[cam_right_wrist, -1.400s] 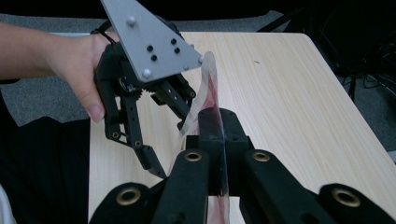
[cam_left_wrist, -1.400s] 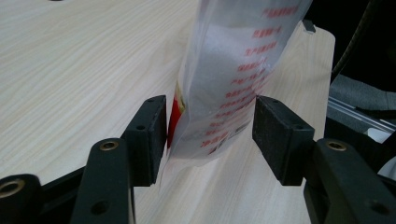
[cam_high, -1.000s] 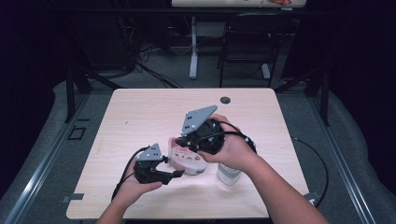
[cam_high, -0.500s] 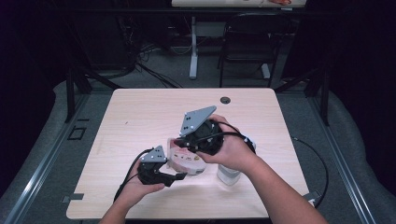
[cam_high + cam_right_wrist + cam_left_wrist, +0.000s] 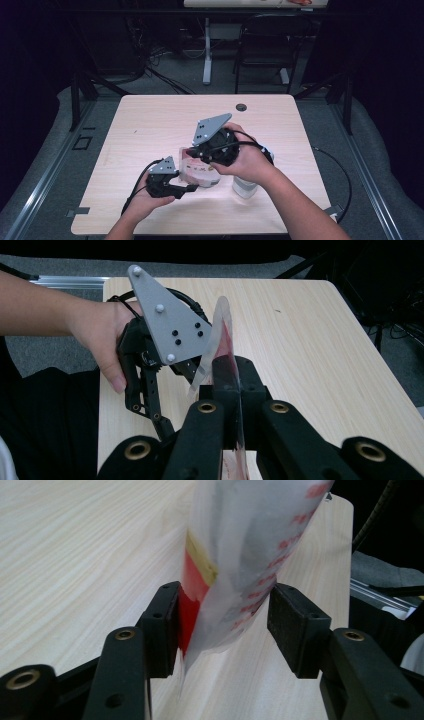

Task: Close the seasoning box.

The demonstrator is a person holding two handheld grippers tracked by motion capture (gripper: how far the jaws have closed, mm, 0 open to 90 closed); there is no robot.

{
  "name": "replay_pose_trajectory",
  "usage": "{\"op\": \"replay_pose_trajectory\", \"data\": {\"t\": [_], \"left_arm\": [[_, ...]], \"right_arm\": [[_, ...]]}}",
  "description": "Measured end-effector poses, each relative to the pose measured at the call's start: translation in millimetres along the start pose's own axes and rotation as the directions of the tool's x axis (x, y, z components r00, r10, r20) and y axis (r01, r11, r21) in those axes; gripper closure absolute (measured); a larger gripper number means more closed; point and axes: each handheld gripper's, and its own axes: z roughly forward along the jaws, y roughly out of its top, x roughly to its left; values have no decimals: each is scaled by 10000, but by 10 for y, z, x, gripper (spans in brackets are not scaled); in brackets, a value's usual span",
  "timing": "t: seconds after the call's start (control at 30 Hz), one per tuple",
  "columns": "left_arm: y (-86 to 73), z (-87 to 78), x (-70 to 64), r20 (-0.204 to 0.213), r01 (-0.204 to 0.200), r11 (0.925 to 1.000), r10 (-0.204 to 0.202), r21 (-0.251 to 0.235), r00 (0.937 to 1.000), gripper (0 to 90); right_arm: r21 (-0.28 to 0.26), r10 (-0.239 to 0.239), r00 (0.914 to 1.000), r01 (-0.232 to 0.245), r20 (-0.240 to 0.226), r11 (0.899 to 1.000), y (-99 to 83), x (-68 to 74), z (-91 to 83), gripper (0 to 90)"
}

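Right tongs (image 5: pixel 226 390) are clamped flat on a thin plastic packet (image 5: pixel 197 167), translucent white with red printing and a red and yellow strip showing through; the jaws stand fully closed on its edge in the right gripper view. Left tongs (image 5: pixel 222 627) stand at a middling gap around the packet's other end: one pad seems to touch the red side, while the other is clearly apart from the film, so they do not grip it.

From the high view the packet is held low over the near middle of the bench (image 5: pixel 150 120), between the two hands, with a white cylindrical container (image 5: pixel 245 186) standing just beside the right hand (image 5: pixel 250 162). Whether the packet rests on the wood or hangs just off it, I cannot tell.

My reading is that a two-handed hold is being set up, perhaps to pull or tear the packet open. The next move calls for the left tongs to close squarely on the film, near its edge, without pushing it sideways out of the right grip.

Edge-on in the gripper views, the packet stands on its side, its faces roughly upright. Its long axis runs roughly from the left tongs toward the right tongs, slanting across the bench away from the person.
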Motion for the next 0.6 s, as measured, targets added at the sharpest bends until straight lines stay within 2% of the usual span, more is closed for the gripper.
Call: {"op": "replay_pose_trajectory", "data": {"t": [0.23,0.43,0.6], "left_arm": [[-6,-20,8,165,-95,10000,95,-1,9998,559],[-12,-30,8,471,-248,9997,249,-23,9986,600],[-14,-45,18,656,-176,9998,170,87,9977,629]], "right_arm": [[-43,2,10000,-2,-27,10000,1,16,-6,900],[-72,-29,10000,28,-75,10000,-5,11,-24,900],[-241,114,9997,-119,-212,9996,-38,-5,-29,900]]}}
